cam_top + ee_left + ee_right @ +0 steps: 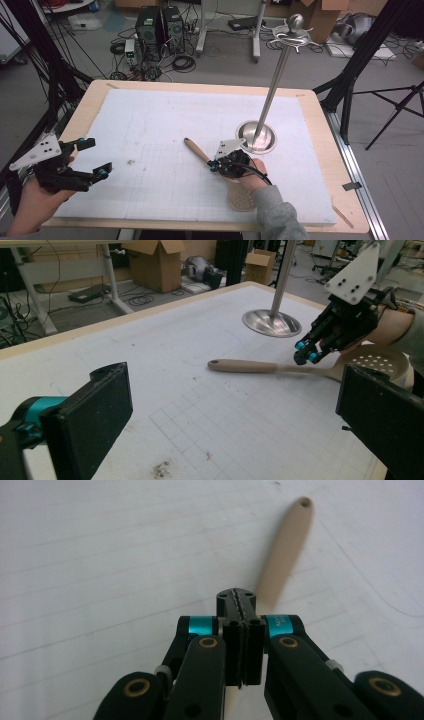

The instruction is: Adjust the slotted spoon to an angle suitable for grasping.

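Hovering over the spoon (pixel 220 172), the right gripper (pixel 216 164) has jaws pressed together; spread them before descending. Left gripper (pixel 95 157) waits spread.

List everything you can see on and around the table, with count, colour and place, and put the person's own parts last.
Slotted spoon: one, beige, lying on the mat right of centre, handle pointing away to the left.
Stand: one, silver, round base on the mat's right side, tall pole with hooks and a ball on top.
Mat: one, white, covering the tabletop.
Table: one, light wood rim.
Computer towers: two, black, on the floor behind.
Cardboard boxes: brown, on the floor behind.
Left gripper: one, black, open, above the mat's left edge.
Right gripper: one, black, jaws together at the spoon's handle.
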The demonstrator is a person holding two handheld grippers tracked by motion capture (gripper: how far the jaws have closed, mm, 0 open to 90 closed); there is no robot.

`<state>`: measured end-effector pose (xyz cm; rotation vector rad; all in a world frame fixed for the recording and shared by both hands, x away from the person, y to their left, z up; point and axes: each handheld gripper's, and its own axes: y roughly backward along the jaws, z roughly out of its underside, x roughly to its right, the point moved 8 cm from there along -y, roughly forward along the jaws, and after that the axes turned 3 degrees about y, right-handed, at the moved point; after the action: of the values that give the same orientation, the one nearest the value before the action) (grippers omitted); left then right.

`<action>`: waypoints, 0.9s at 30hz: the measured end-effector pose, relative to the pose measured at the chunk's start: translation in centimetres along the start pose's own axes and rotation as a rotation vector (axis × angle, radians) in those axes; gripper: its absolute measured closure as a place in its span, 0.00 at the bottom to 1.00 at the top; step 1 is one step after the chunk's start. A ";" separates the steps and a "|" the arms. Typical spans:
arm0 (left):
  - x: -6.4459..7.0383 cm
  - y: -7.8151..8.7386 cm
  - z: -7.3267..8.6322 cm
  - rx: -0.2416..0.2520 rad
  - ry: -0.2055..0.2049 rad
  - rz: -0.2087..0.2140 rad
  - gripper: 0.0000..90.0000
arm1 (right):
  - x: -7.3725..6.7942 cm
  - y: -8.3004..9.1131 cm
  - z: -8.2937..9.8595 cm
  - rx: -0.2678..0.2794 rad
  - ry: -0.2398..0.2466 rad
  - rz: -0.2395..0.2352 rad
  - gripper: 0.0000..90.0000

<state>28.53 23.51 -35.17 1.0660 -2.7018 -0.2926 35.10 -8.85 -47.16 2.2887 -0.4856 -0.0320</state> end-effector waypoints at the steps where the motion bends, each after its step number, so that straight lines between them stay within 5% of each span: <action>1: 0.0 0.0 0.0 -0.001 0.001 0.000 0.02 | 0.2 -0.2 0.2 -0.012 -0.011 0.012 1.00; 8: 0.0 -0.2 0.2 -0.008 0.002 -0.002 0.02 | 1.2 -0.4 1.0 -0.027 -0.070 0.013 1.00; 15: 0.0 -0.1 0.2 -0.007 -0.001 -0.004 0.02 | 1.2 -0.6 1.0 0.003 -0.102 -0.039 1.00; 20: 0.0 -0.2 0.3 -0.011 -0.002 -0.002 0.02 | 0.2 -0.8 0.5 0.022 -0.018 -0.110 1.00; 24: 0.0 -0.2 0.3 -0.009 -0.001 -0.003 0.02 | -2.2 -1.0 -0.1 0.028 0.098 -0.256 1.00; 27: 0.0 -0.1 0.2 -0.013 -0.003 -0.004 0.02 | -3.2 -1.9 -0.1 -0.045 0.177 -0.248 1.00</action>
<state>28.52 23.49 -35.42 1.0684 -2.6975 -0.3123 32.79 -6.49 -48.88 2.2694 -0.1068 0.0365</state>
